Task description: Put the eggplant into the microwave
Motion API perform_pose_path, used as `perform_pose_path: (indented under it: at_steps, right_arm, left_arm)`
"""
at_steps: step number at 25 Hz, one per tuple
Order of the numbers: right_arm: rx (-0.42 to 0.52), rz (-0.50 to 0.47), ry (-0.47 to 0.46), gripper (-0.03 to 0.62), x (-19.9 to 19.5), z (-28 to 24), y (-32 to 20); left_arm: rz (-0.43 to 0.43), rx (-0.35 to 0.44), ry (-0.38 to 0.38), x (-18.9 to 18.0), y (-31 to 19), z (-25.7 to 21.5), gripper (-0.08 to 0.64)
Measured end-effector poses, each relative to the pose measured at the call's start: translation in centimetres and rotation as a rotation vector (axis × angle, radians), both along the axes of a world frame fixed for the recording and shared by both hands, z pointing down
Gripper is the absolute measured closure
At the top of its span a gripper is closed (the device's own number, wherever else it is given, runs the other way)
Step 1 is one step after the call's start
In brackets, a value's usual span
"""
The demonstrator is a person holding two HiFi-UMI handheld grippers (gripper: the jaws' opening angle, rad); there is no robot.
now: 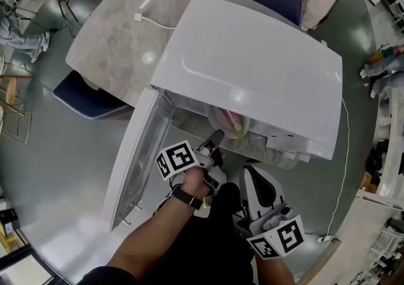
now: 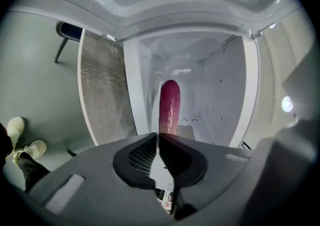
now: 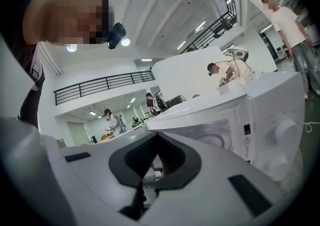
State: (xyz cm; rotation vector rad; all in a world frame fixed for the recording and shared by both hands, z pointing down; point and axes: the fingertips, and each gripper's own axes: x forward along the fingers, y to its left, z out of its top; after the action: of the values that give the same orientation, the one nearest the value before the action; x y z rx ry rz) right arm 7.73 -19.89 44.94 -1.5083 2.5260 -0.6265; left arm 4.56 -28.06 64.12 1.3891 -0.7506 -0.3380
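Observation:
The white microwave stands on the table with its door swung wide to the left. Inside lies the purple eggplant, its greenish end toward the opening. In the left gripper view the eggplant stretches away into the cavity, straight ahead of my left gripper. Its jaws meet at the tips with nothing between them. Whether the tips touch the eggplant's near end I cannot tell. My left gripper is at the opening. My right gripper hangs back in front of the microwave; my right gripper is shut and empty.
The microwave sits on a grey marble table with a white cable on it. Blue chairs stand around the table. Shoes show on the floor at the left. Several people stand far off in the right gripper view.

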Motion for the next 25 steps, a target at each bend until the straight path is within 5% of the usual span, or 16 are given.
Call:
perform_pose_path:
  at_steps: [25]
  right_arm:
    - [-0.019,-0.016,-0.011,0.591,0.1,0.9,-0.7]
  left_arm:
    - [-0.06,0.001,0.043,0.1,-5.5,-0.3,0.534]
